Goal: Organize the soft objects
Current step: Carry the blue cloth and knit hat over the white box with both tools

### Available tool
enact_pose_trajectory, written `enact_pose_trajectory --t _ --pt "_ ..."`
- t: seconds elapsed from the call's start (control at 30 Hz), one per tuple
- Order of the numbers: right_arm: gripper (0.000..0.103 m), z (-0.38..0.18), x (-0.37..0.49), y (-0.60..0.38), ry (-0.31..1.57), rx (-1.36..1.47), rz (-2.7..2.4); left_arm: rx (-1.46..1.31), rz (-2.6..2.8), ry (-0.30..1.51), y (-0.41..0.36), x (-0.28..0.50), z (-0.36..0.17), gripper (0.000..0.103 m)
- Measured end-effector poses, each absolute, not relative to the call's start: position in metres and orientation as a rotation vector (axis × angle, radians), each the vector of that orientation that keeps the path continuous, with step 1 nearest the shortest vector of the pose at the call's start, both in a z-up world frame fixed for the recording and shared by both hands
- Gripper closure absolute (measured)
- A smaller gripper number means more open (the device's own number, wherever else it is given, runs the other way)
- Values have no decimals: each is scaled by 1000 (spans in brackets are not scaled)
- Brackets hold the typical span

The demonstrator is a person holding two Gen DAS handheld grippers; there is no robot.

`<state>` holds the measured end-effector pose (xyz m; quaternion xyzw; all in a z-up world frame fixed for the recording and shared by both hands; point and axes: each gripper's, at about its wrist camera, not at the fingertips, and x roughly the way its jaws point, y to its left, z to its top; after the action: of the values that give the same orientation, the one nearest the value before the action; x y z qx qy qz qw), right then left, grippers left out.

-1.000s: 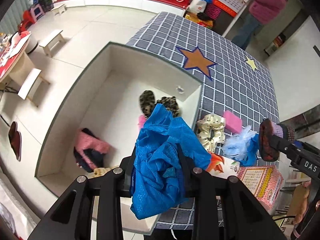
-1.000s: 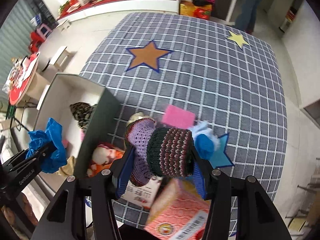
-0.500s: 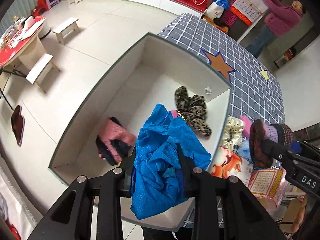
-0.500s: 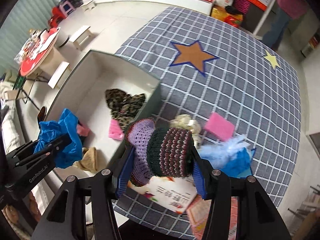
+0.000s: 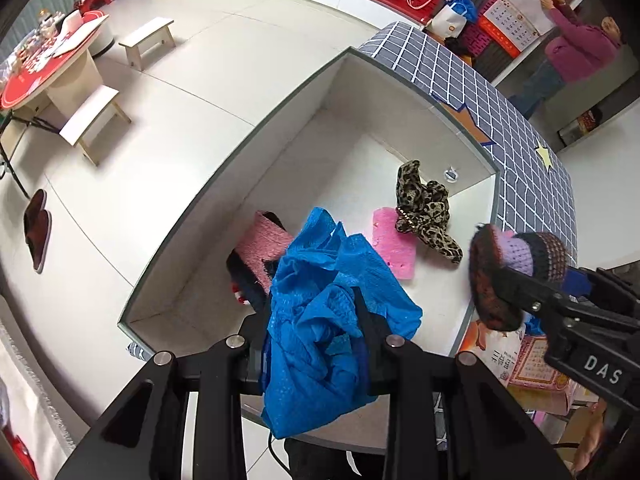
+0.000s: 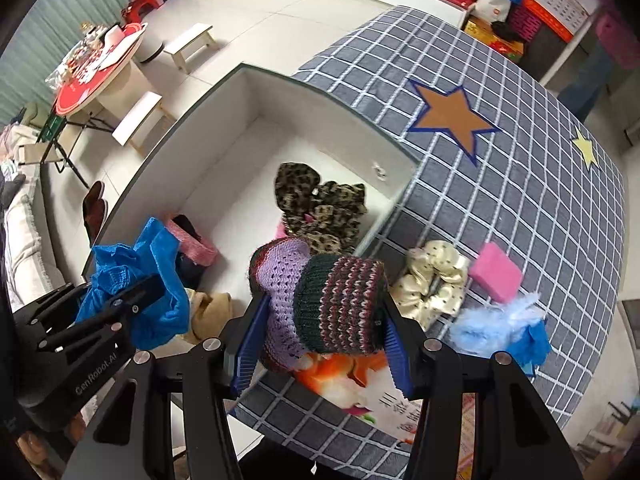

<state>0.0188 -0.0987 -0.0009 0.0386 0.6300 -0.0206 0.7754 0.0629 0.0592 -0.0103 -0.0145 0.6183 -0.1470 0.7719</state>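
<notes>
Only the right view shows the cream scrunchie (image 6: 434, 284) — left claw (image 5: 316, 320) grips blue cloth (image 5: 320, 308), right claw (image 6: 320, 316) a knit hat (image 6: 320, 300).

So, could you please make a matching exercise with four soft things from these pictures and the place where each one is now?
Things:
1. blue cloth
2. knitted hat
3. leopard scrunchie
4. cream dotted scrunchie

Places:
A. lying on the checked tablecloth, outside the box
B. held between the fingers of the right gripper
C. lying on the floor of the white box
D. held between the fingers of the left gripper

Pairs: 1-D, 2-B, 3-C, 4-A
</notes>
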Motion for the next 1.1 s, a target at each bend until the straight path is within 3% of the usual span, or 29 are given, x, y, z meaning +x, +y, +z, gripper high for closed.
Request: enact_pose_trajectory --t 1.1 --pt "48 -43 71 -58 1458 29 36 -11 -278 1380 57 67 -37 69"
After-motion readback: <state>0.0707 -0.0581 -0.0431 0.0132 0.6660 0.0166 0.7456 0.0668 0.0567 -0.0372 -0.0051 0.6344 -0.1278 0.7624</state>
